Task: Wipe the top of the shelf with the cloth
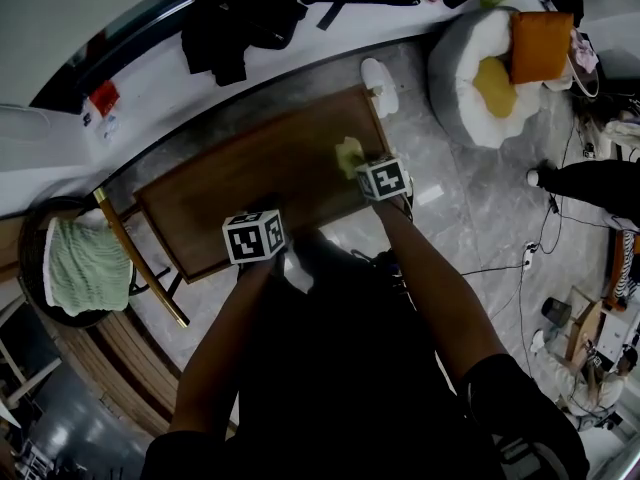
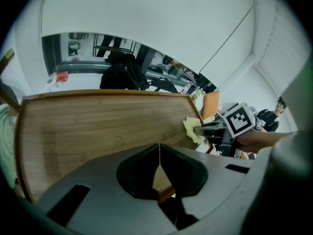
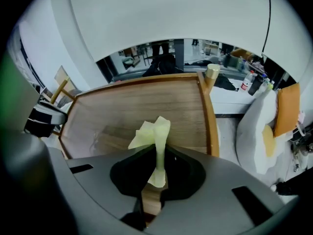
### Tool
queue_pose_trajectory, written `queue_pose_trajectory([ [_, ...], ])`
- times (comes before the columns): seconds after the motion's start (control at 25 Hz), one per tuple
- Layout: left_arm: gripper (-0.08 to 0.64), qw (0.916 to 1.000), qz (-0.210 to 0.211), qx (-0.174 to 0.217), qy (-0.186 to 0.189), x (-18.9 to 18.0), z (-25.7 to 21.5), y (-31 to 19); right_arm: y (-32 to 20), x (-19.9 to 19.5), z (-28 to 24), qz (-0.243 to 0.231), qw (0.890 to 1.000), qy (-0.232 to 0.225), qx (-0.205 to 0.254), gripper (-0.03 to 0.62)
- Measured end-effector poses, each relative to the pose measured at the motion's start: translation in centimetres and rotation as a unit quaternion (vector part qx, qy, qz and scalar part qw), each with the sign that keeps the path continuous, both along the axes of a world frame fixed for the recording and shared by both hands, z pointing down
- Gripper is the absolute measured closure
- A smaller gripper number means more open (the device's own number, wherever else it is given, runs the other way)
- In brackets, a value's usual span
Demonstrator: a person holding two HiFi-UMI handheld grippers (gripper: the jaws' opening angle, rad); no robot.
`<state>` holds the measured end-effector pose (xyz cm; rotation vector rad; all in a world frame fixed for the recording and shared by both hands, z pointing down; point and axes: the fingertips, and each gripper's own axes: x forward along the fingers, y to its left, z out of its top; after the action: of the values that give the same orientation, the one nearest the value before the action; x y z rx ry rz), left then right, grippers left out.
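I count two grippers of mine, left gripper [image 2: 159,155] and right gripper [image 3: 159,156], one cloth [image 3: 150,131] and one shelf [image 1: 250,168]. At upper right sit one beanbag [image 1: 460,83] and one orange cushion [image 1: 541,46].

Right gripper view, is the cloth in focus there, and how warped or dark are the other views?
Right gripper view: cloth fairly sharp, shelf edges bowed by the fisheye, corners black. Left gripper view: same bowing, right gripper slightly soft. Head view: dim overall, edges curved.
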<state>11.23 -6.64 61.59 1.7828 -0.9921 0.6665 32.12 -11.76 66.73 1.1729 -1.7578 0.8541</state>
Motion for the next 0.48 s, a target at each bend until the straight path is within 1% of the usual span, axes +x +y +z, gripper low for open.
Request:
queue_pose_trajectory([
  [0.16, 0.545, 0.9999, -0.012, -0.001, 0.000, -1.1, 0.1, 0.4, -0.6, 3.2, -0.6, 0.030, 0.998, 0.050, 0.014, 0.546],
  [0.28, 0.545, 0.9997, -0.024, -0.001, 0.000, -2.0, -0.2, 0.6, -0.9, 4.2, -1.0, 0.036, 0.996, 0.073, 0.020, 0.547],
  [0.4, 0.545, 0.9994, -0.033, 0.004, 0.000, -3.2, -0.8, 0.6, -0.7, 5.3, -1.1, 0.072, 0.992, 0.098, 0.017, 0.548],
  [0.48, 0.545, 0.9992, -0.039, 0.008, 0.005, -4.4, -1.3, 0.8, -0.4, 5.5, -1.2, 0.096, 0.990, 0.105, 0.014, 0.548],
])
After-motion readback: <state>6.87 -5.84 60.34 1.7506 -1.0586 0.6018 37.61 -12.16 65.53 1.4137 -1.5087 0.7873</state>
